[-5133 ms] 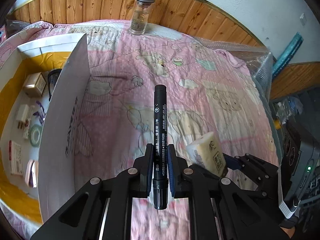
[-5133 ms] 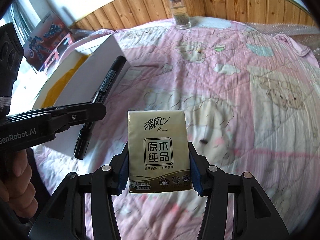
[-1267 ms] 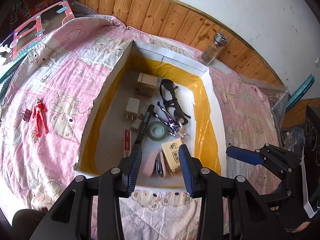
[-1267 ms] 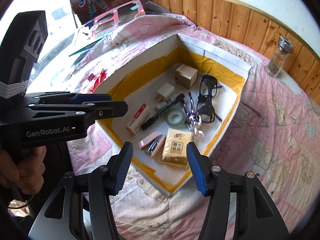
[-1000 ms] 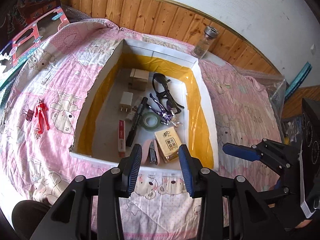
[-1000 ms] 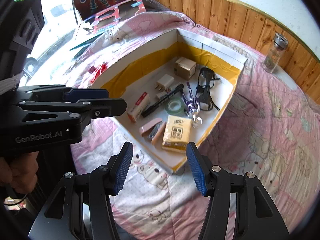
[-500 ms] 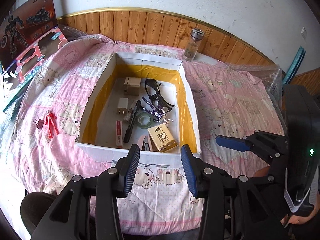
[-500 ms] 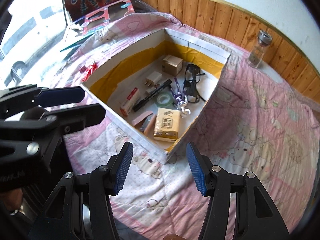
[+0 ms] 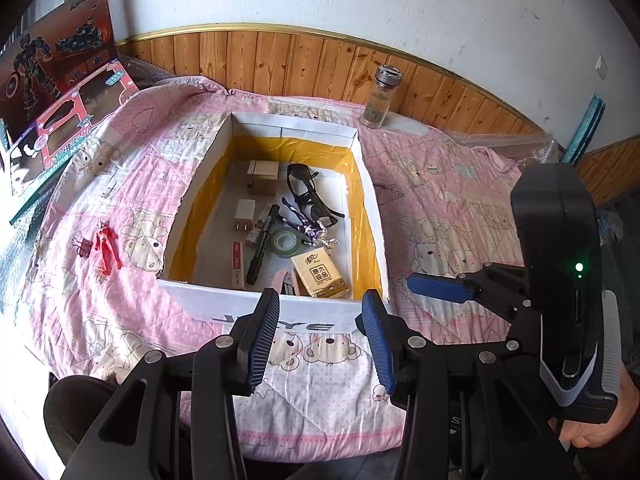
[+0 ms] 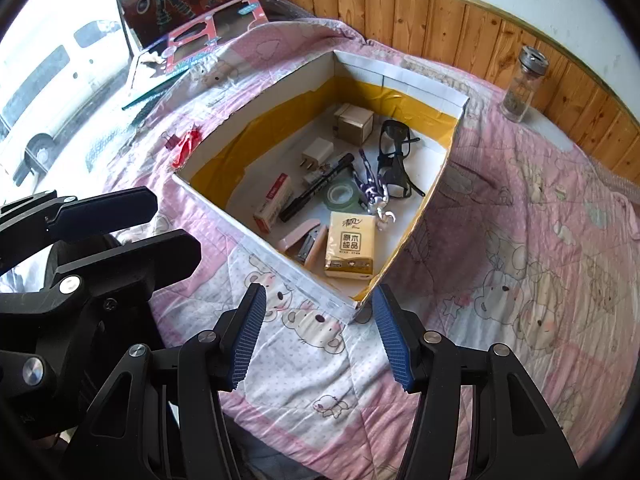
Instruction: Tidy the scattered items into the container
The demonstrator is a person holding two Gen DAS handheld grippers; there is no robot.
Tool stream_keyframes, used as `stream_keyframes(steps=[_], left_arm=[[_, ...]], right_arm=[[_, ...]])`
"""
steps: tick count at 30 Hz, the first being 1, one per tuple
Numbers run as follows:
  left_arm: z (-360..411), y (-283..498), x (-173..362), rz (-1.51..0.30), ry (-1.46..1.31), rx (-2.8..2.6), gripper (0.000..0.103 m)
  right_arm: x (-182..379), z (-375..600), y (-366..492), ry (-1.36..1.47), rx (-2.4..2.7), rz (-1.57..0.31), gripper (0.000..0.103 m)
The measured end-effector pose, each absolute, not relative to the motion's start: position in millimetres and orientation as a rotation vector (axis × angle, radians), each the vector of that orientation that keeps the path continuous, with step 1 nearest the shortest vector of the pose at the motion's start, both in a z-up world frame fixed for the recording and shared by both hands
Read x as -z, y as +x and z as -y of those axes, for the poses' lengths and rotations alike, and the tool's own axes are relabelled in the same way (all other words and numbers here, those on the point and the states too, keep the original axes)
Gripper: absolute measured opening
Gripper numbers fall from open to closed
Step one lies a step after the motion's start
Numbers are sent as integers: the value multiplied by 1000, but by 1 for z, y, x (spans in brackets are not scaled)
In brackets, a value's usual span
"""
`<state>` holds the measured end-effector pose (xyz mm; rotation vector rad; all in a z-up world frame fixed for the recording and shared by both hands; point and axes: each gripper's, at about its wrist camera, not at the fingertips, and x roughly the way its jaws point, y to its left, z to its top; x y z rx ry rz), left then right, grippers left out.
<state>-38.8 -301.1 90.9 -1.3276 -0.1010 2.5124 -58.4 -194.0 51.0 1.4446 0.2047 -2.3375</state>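
Two grippers hang empty over the near edge of the bed. Five seconds back the left one clamped a black marker and the right one a pack of tissues; both things now lie inside the box, and both grippers have drawn back from it, so that pair of deliveries looks done.

Going left to right in the left wrist view: on the pink quilt [image 9: 460,216], well apart from the box, a small black binder clip [image 9: 83,247] lies just beside a red plastic figure [image 9: 106,249]; these look like the scattered items still left to fetch. Next comes the box [image 9: 280,310], white cardboard with yellow tape lining its inner walls, open-topped. In it, the black marker [image 9: 262,245] lies slantwise near the middle, beside a roll of green tape [image 9: 287,242], with dark glasses [image 9: 310,196] behind and the tissue pack [image 9: 320,276] flat in the near right corner, gold wrapper face up. A glass jar [image 9: 380,98] stands upright beyond the box by the wooden wall.

The left gripper [image 9: 322,338] has its jaws wide apart, holding nothing. The right gripper [image 10: 322,338], seen in its own view, is likewise spread wide and empty, pointing at the box's near corner.
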Motion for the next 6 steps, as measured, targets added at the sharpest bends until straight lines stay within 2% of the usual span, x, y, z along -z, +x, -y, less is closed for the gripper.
stream_keyframes(steps=[6], left_arm=[[304,-38,-92,106,-1323,-2514,45]], right_arm=[[-54,199,-58,1438,2350,-223,59]])
